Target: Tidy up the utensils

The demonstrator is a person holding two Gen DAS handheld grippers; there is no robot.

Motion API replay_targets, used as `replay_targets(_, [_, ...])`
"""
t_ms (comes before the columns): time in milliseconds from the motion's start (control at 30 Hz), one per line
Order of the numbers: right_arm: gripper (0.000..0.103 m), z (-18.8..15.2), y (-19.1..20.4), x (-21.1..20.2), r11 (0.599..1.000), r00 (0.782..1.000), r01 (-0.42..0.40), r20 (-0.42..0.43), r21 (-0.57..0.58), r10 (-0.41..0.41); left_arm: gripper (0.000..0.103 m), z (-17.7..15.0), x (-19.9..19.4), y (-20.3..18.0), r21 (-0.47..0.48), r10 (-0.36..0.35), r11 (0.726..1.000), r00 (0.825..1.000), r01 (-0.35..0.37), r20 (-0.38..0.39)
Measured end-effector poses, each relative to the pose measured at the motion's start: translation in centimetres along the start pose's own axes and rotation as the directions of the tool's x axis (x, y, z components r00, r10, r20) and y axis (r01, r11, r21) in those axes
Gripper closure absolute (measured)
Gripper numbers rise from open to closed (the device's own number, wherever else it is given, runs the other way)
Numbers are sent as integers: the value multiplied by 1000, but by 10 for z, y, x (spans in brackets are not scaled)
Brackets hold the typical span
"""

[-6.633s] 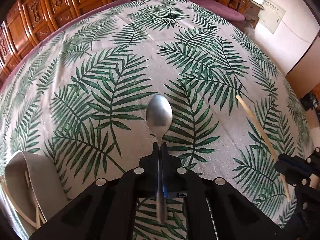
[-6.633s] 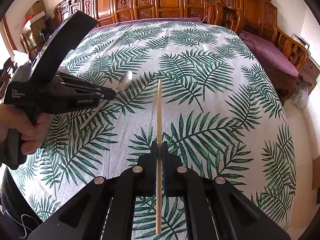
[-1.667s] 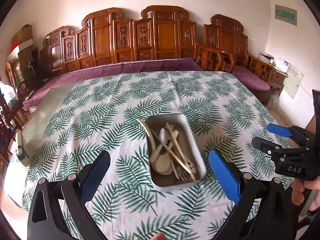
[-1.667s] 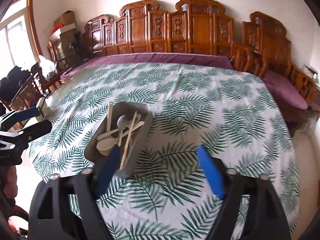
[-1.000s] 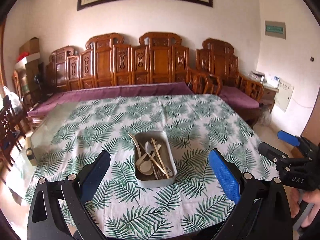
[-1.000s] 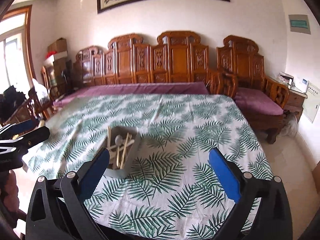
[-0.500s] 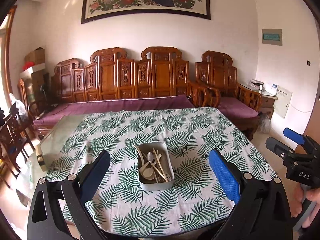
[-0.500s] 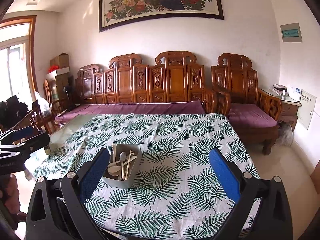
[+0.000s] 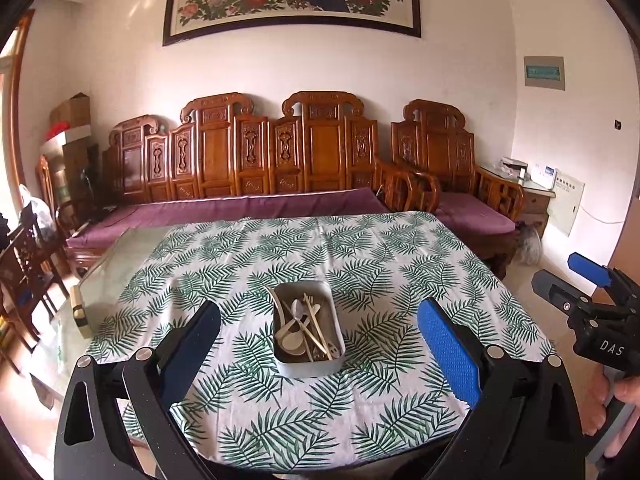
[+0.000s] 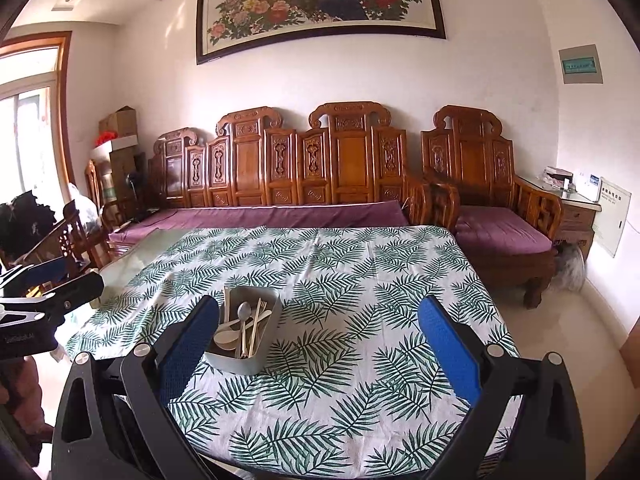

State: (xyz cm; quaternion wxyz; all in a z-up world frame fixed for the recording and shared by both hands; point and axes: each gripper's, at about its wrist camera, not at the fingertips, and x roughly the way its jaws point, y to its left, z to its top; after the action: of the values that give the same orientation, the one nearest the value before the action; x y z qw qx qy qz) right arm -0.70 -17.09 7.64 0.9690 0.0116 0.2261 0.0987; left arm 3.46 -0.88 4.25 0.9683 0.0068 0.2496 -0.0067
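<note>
Left gripper (image 9: pixel 318 330): we hold it back from the near edge of the table, jaws spread wide and empty, with the tray framed straight ahead between the 2 blue pads (image 9: pixel 448 354).
Right gripper (image 10: pixel 318 330): we hold it just as far back, jaws spread wide and empty; here the tray sits left of the centre line, partly behind the left pad.
Tray (image 9: pixel 334 322): a grey rectangular container on the leaf-print tablecloth (image 9: pixel 400 264), near the middle of the table and toward the near side, its long axis running near to far.
Utensils (image 9: pixel 304 326): we count about 2 pale spoons, 1 metal spoon, chopsticks and what looks like a fork, all inside the tray, lying mostly along its long axis.
Cloth outside the tray: we see no loose utensil on it in either view.
Nearer arm: we judge the left, since the tray lies dead ahead of its jaws; the right would have to swing left.
Progress: we judge the sorting complete or nearly so.
Next move: probably none on the tray itself.
</note>
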Motion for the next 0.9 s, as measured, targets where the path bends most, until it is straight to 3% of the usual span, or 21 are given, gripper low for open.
replay_targets(900, [3, -6, -1, 6, 1000, 1000, 0, -5, 5, 0, 8, -5, 1, 0, -4, -2, 1000, 1000, 2, 7])
